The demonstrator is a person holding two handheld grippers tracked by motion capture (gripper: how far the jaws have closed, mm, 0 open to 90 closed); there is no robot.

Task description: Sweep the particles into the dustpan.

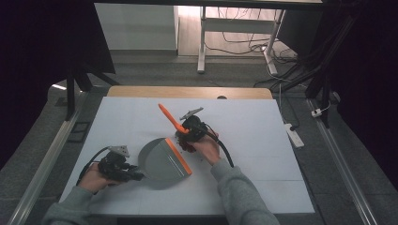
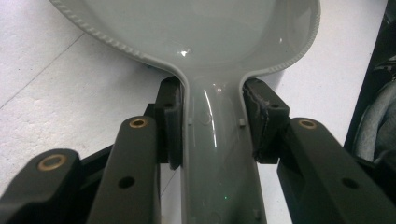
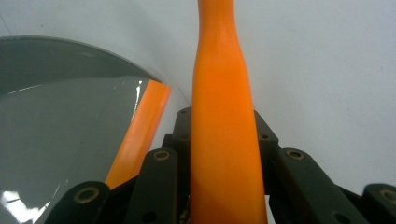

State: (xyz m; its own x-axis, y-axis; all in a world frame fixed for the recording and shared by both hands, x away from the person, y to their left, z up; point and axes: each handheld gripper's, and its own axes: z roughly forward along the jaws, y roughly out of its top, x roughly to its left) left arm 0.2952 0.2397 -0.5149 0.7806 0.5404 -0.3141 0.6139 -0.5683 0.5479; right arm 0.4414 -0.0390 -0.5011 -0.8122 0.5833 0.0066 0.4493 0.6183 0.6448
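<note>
1. My left gripper (image 2: 212,126) is pinched on the narrow neck of the grey dustpan (image 2: 210,42); both black jaws press against the handle's sides, just below where it flares into the pan.
2. The dustpan's plastic is smooth and glossy, catching a bright highlight, and a fine ribbed bead runs along its curved rim.
3. Beyond my left jaws the pan widens into a broad shallow scoop lying on the white table (image 2: 42,79).
4. From above, the dustpan (image 1: 162,161) sits ahead and to the right of my left gripper (image 1: 136,176), its straight front lip edged with an orange strip (image 1: 179,156).
5. My right gripper (image 3: 224,140) is clamped on an orange handle (image 3: 223,121), round, matte and tapering to a slimmer waist farther out.
6. To the left of my right jaws lies the dustpan's grey floor (image 3: 60,121) with its orange strip.
7. From above, the orange handle (image 1: 168,116) slants up and away past my right gripper (image 1: 184,133), beyond the pan's lip.
8. Something dark red sits under my right gripper; I cannot tell what.
</note>
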